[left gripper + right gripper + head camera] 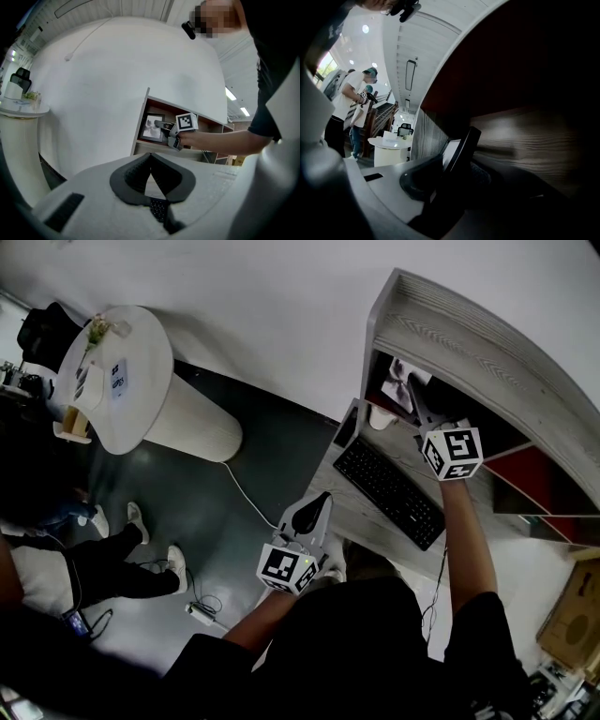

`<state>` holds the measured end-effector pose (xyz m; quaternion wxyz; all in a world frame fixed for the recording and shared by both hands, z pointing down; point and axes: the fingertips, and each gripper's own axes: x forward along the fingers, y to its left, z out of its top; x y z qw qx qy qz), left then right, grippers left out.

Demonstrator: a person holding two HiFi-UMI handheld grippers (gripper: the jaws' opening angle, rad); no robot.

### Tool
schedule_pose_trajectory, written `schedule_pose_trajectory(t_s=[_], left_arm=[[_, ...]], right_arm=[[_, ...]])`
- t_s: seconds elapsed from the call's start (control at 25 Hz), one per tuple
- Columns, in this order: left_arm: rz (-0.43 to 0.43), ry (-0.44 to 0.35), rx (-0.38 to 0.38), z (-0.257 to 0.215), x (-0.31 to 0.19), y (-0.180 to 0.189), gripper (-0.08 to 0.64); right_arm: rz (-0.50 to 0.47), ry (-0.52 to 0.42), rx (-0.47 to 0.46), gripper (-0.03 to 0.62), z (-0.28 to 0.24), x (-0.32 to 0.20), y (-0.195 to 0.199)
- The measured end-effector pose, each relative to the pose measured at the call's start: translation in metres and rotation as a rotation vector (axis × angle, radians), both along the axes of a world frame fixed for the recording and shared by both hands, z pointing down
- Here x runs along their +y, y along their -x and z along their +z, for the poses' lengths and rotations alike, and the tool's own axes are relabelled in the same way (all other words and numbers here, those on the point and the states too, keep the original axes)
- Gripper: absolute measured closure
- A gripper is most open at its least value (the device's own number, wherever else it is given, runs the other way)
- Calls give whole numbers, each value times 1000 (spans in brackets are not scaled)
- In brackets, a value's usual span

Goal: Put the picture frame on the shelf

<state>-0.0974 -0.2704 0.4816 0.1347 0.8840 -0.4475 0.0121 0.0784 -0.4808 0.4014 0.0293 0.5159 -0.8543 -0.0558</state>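
Observation:
The picture frame (397, 382), dark-edged with a pale photo, stands at the left end of the grey wooden shelf (450, 324). My right gripper (415, 397) reaches into that compartment. In the right gripper view the frame (463, 146) stands on edge between the jaws, which look slightly parted from it. The left gripper view shows the frame (152, 127) upright in the shelf (183, 107) with the right gripper (162, 125) at its right side. My left gripper (317, 508) hovers over the desk's near left corner, its fingertips (150, 157) together and holding nothing.
A black keyboard (389, 491) lies on the desk (349, 512) under the shelf. A round white table (131, 381) with small items stands at the left. A seated person's legs (112, 563) and cables are on the dark floor. A cardboard box (572, 615) sits at the right.

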Motion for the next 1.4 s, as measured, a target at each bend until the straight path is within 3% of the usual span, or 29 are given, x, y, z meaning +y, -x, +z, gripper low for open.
schedule_pose_trajectory(t_s=[0.4,0.72,1.0,1.16,1.4], left_arm=[[-32,-26,-32,-3,-9,15,543],[-8,-14,-23,2,-9,6,543],[-13,-33,15,-5,-13,4,543],[-9,-60,33,-10,-15,3,543],[-11,-39,38,-5,-13,2,543]], right_arm=[[12,-27,97,457,3,-13,2],[63,-9,53,450,6,-34,-15],[36,-64,186,435,-2,-44,-8],[40,-29,148,421,0,-51,-16],[55,6,115,414,4,-49,-22]])
